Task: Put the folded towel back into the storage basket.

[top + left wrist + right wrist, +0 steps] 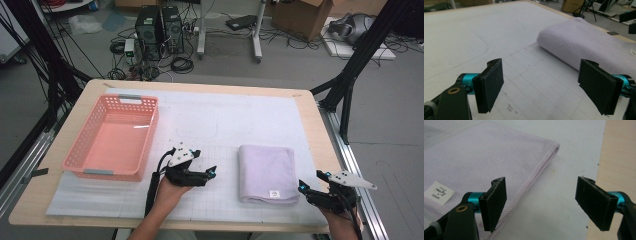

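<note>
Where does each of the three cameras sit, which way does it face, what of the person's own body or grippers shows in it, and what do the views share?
High view: above the person's side, looking forward and down on the table; forearms, left gripper and right gripper enter from the bottom.
Left gripper view: on the left gripper, facing the folded towel; its own open jaws show.
Right gripper view: on the right gripper, facing the towel's stitched edge and label; its open jaws show.
Shared: the towel and the white mat.
</note>
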A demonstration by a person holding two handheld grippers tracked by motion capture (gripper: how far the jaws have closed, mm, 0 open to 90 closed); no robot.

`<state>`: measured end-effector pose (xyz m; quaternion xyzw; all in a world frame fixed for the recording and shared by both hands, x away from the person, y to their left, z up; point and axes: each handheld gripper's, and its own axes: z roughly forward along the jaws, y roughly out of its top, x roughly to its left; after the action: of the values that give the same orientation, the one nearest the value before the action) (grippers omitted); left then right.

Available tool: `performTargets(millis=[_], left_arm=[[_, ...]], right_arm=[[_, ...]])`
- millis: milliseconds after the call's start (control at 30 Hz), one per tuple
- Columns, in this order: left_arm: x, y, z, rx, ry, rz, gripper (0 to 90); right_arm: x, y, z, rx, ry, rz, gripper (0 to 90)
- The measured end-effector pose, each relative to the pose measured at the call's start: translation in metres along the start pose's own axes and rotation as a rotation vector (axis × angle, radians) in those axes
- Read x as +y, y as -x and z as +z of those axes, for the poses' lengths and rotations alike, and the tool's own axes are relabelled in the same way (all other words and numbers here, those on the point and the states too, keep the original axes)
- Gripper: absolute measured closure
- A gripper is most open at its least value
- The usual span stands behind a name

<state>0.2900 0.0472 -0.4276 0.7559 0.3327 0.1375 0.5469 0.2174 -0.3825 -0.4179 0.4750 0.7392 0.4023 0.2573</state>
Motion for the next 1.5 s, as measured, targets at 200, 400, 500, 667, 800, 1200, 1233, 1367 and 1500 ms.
performTargets(millis=[200, 400, 500, 667, 800, 1200, 1233, 1367, 1500], left_arm=[[0.006, 0.016, 0.021, -0.070, 0.003, -0.013, 22.0], [0.014, 0.035, 0.052, -0.125, -0.056, -0.037, 21.9], [0.018, 0.042, 0.069, -0.136, -0.086, -0.044, 22.2], [0.019, 0.050, 0.092, -0.128, -0.152, -0.051, 22.1], [0.017, 0.053, 0.102, -0.136, -0.187, -0.073, 22.1], [0.013, 0.049, 0.112, -0.123, -0.302, -0.137, 20.6], [0.013, 0.049, 0.112, -0.124, -0.303, -0.138, 20.8], [0.013, 0.049, 0.112, -0.153, -0.303, -0.145, 27.8], [0.011, 0.051, 0.113, -0.194, -0.306, -0.155, 47.7]], right_arm=[[0.001, 0.000, 0.000, 0.004, 0.006, 0.006, 24.2], [0.001, 0.001, 0.002, 0.008, 0.003, 0.002, 24.2], [0.001, 0.000, 0.002, 0.011, 0.002, -0.003, 24.2], [0.002, 0.000, 0.003, 0.014, 0.000, 0.000, 24.2], [0.002, 0.000, 0.003, 0.016, 0.000, -0.001, 24.2], [0.001, 0.001, 0.003, 0.016, 0.004, 0.001, 24.2], [0.001, 0.001, 0.003, 0.015, 0.003, 0.002, 24.2], [0.001, 0.002, 0.003, 0.015, 0.001, 0.001, 24.2], [0.000, 0.002, 0.003, 0.014, -0.001, 0.005, 24.2]])
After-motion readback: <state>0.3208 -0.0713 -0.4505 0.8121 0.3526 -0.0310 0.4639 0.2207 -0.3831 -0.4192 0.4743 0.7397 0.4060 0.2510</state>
